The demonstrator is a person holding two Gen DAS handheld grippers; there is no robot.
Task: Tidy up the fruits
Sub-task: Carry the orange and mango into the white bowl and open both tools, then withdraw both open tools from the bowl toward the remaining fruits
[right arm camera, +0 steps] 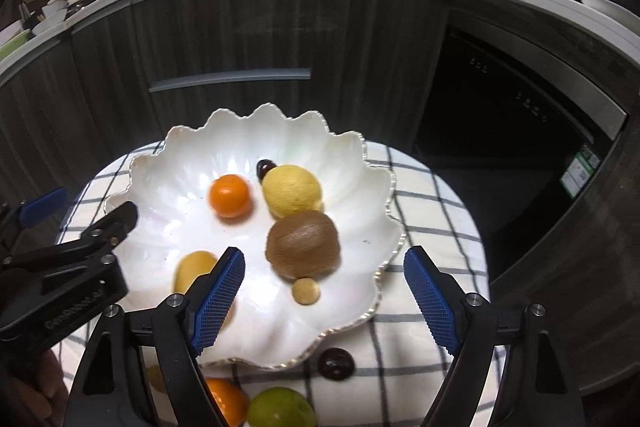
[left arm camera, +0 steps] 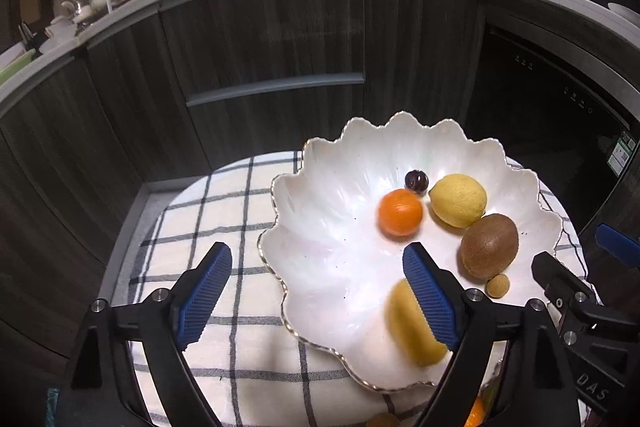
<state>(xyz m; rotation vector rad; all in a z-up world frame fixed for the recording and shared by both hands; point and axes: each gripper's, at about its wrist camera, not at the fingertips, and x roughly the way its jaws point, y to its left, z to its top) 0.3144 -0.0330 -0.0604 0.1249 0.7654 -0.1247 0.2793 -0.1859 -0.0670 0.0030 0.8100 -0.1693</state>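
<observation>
While both jaws gape empty over bowl point(right arm camera: 360, 163) | step: fruit just dropped in | next: grab lime point(right arm camera: 280, 409) off cloth's near edge

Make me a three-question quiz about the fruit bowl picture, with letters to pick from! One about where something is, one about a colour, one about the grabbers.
1. Where is the kiwi?
A. On the checked cloth
B. In the white scalloped bowl
C. On the kitchen counter

2. What colour is the round fruit lying on the checked cloth at the bottom edge of the right wrist view?
A. Green
B. Purple
C. Red

3. How is the right gripper?
A. Shut on the kiwi
B. Shut on nothing
C. Open, holding nothing

Answers:
1 B: the kiwi lies inside the bowl, next to the lemon.
2 A: the green citrus sits near the bowl's front rim, beside an orange fruit.
3 C: its blue fingers stand wide apart, pressing on nothing.
</observation>
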